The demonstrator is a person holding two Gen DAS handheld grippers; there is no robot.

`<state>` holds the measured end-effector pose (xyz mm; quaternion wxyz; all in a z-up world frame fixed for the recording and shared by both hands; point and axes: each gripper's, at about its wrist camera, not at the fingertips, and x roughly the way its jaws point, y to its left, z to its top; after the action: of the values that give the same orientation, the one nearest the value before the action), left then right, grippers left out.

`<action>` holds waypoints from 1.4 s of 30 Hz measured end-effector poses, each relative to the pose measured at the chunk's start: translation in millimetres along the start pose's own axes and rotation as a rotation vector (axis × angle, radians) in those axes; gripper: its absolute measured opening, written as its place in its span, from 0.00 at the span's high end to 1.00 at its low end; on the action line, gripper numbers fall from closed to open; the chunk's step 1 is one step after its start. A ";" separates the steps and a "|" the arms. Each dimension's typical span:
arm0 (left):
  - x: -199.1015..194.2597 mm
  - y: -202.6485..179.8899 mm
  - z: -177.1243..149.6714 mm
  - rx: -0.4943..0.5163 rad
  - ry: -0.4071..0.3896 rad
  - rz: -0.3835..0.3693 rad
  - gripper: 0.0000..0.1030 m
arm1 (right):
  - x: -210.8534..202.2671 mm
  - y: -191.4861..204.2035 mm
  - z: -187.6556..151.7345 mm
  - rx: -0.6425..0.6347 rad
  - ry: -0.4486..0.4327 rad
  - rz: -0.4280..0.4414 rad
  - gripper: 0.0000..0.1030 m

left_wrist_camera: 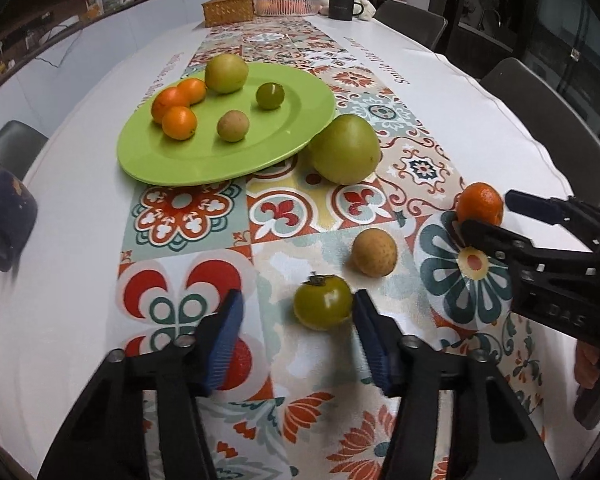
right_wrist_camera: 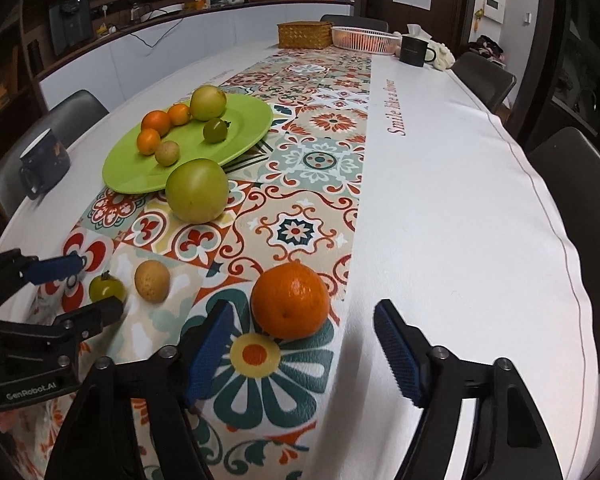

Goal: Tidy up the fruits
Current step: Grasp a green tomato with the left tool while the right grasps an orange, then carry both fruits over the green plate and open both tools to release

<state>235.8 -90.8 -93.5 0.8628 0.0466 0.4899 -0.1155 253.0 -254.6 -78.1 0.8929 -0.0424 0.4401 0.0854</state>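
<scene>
A green plate [left_wrist_camera: 224, 160] on a patterned tablecloth [left_wrist_camera: 292, 216] carries three small oranges [left_wrist_camera: 179, 122], a yellow-green apple [left_wrist_camera: 226, 73], a small green fruit [left_wrist_camera: 270, 96] and a small brown fruit [left_wrist_camera: 233, 125]. Just beside the plate's near rim sits a large green apple [left_wrist_camera: 345, 149]. Nearer than the plate lie a brown fruit [left_wrist_camera: 374, 246], a green persimmon [left_wrist_camera: 323, 301] and an orange [right_wrist_camera: 290, 306].

The left gripper [left_wrist_camera: 298, 334] stands released around the persimmon, one pad at its side. The right gripper [right_wrist_camera: 304, 354] is released too, the orange between its fingers, untouched.

Only the right wrist view makes the cloth's words "Smile like a flower" [right_wrist_camera: 396, 106] and the "GenRobot.AI" mark on the left gripper readable; the left wrist view shows "DAS" on the right gripper [left_wrist_camera: 480, 216].
</scene>
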 end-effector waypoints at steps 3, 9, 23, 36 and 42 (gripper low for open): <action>2.5 0.5 0.5 -0.011 0.013 -0.030 0.64 | 5.8 -0.1 1.1 0.001 0.008 0.006 0.43; 5.3 0.2 0.9 -0.011 0.008 -0.044 0.72 | 8.9 5.7 -1.4 -0.018 0.006 0.022 0.59; -15.2 -5.4 -0.1 0.012 -0.044 -0.045 0.72 | -15.6 14.9 -6.3 -0.016 -0.030 0.057 0.59; -61.9 0.7 0.2 -0.008 -0.145 -0.053 0.72 | -62.7 35.5 -3.0 -0.031 -0.122 0.104 0.59; -82.5 6.3 1.0 -0.010 -0.195 -0.043 0.72 | -83.3 47.5 3.6 -0.053 -0.172 0.115 0.59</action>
<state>197.5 -72.2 -22.5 0.9039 0.0205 0.4051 -0.1357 197.0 -217.0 -9.8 0.9195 -0.0332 0.3611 0.1517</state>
